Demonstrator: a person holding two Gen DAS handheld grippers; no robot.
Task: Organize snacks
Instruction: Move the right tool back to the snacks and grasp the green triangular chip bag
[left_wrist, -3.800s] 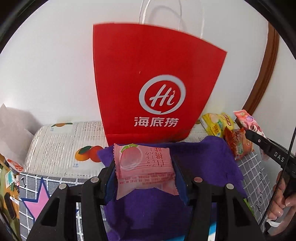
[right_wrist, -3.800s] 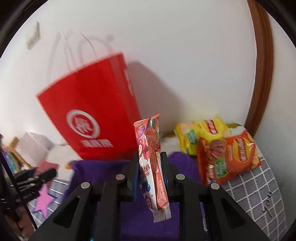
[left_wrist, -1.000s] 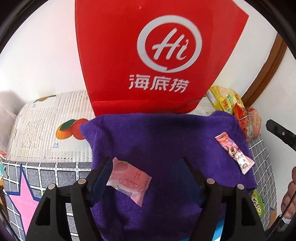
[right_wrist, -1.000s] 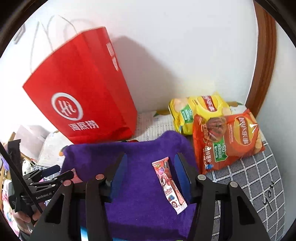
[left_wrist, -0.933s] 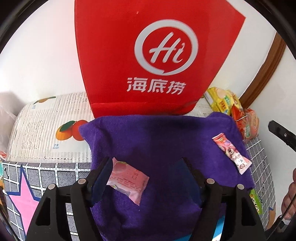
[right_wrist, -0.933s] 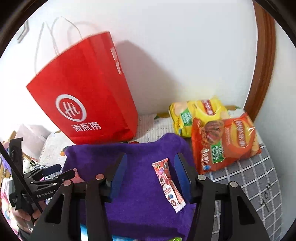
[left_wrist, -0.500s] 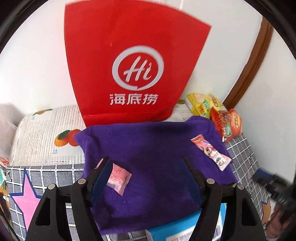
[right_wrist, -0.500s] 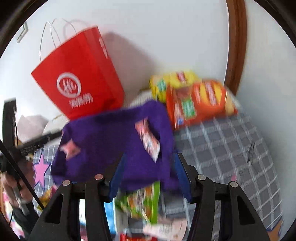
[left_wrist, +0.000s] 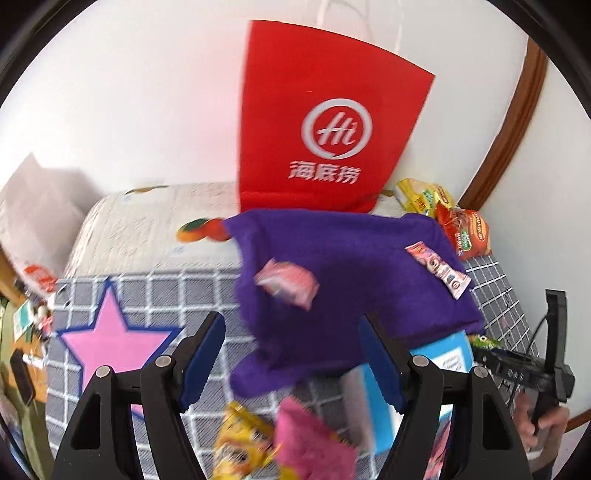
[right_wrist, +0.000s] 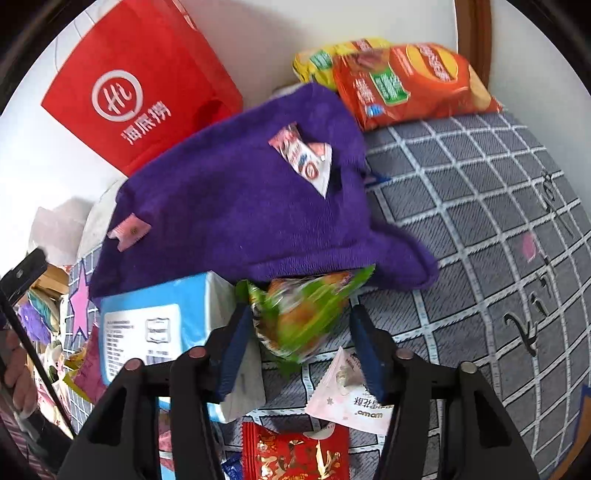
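Covering the mid frame in both views is a purple towel (left_wrist: 351, 288), laid on a checked cloth (right_wrist: 480, 221), w/ a red bag (left_wrist: 325, 122) at 12 o'clock. A pink packet (left_wrist: 288, 282) is seen at the towel's 9 o'clock edge, a striped bar (left_wrist: 437, 267) at its 2 o'clock. Left gripper (left_wrist: 291, 354): fingers spread wide, nothing held. Right gripper (right_wrist: 301, 350): fingers apart, w/ a blurred green packet (right_wrist: 306, 314) seen between them; contact can't be told.
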